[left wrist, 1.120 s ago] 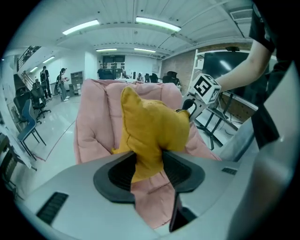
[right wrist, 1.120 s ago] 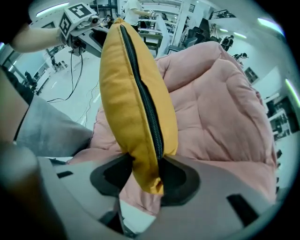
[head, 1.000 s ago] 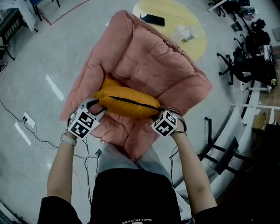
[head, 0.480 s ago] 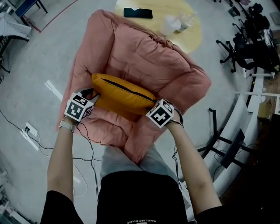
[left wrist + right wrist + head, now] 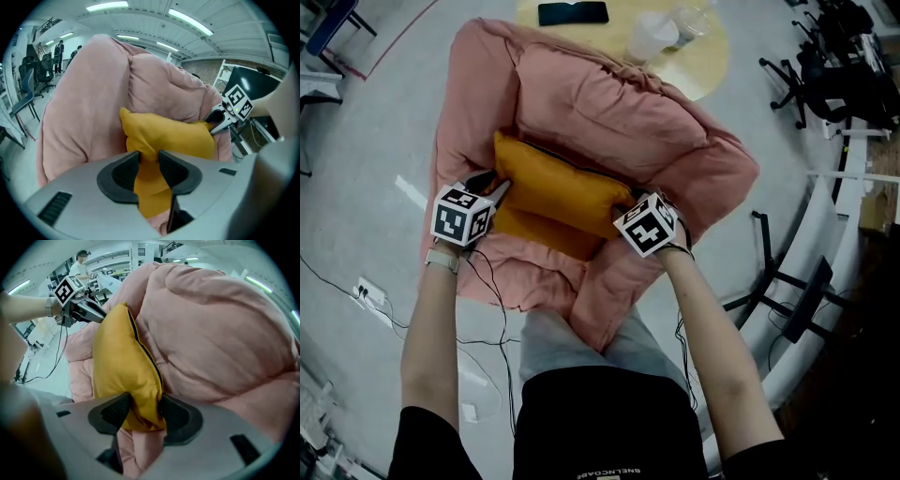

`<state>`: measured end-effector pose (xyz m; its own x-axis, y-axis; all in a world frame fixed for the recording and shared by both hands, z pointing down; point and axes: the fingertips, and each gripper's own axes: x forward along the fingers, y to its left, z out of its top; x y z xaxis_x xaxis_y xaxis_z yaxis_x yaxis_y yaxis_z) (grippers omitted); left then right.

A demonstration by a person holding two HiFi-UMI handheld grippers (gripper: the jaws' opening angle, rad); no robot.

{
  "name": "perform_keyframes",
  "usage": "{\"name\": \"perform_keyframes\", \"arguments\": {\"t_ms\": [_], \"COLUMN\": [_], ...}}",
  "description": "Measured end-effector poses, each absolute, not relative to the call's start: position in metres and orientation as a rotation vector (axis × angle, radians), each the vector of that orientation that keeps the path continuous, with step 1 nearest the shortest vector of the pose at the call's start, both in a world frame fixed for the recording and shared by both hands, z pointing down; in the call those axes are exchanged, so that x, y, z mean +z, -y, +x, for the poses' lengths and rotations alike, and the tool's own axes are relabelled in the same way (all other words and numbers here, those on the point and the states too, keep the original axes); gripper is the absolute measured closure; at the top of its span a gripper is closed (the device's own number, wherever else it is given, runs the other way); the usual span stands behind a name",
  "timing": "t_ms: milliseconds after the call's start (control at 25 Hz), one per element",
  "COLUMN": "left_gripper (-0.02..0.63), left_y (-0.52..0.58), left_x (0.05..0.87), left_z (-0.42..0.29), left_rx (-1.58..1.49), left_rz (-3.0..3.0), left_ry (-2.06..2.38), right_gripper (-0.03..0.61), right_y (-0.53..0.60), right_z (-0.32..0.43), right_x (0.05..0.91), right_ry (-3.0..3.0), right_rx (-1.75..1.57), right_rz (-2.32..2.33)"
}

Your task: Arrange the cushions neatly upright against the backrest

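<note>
The orange cushion [image 5: 558,183] has come from well forward of the backrest [image 5: 609,108] and now leans against it, on edge (a second orange cushion [image 5: 539,232] lies just in front). The left gripper [image 5: 149,161] has just been closing on one corner. The right gripper [image 5: 140,413] has been easing wider but still pinches the other corner, so I'd say release is close.

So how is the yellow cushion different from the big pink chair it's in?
The cushion is orange-yellow; the chair is pink. The cushion is small, while the chair is much bigger and wraps round it. The cushion has a dark zip along one edge; the chair shows puffy folds and no zip in view. Both look soft and squashy.
</note>
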<state>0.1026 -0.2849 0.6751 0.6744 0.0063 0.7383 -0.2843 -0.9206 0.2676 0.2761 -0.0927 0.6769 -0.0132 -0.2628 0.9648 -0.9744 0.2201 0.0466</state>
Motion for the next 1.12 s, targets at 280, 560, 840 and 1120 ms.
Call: {"name": "perform_keyframes", "arguments": {"t_ms": [280, 560, 840, 1120], "left_gripper": [0.472, 0.369, 0.327, 0.388], "left_y": [0.296, 0.290, 0.278, 0.282], "left_x": [0.675, 0.672, 0.702, 0.692], "left_z": [0.113, 0.094, 0.095, 0.105], "left_rx": [1.070, 1.169, 1.265, 1.221], "left_rz": [2.517, 2.541, 2.475, 2.528], "left_ry": [0.195, 0.105, 0.044, 0.020], "right_gripper": [0.347, 0.288, 0.207, 0.287], "right_y": [0.090, 0.036, 0.036, 0.054], "right_z": [0.287, 0.248, 0.241, 0.244], "right_x": [0.660, 0.678, 0.718, 0.705], "right_ry": [1.469, 1.438, 1.387, 1.397], "right_rx": [0.941, 1.271, 1.369, 1.291], "right_rz": [1.470, 1.605, 1.662, 1.732]}}
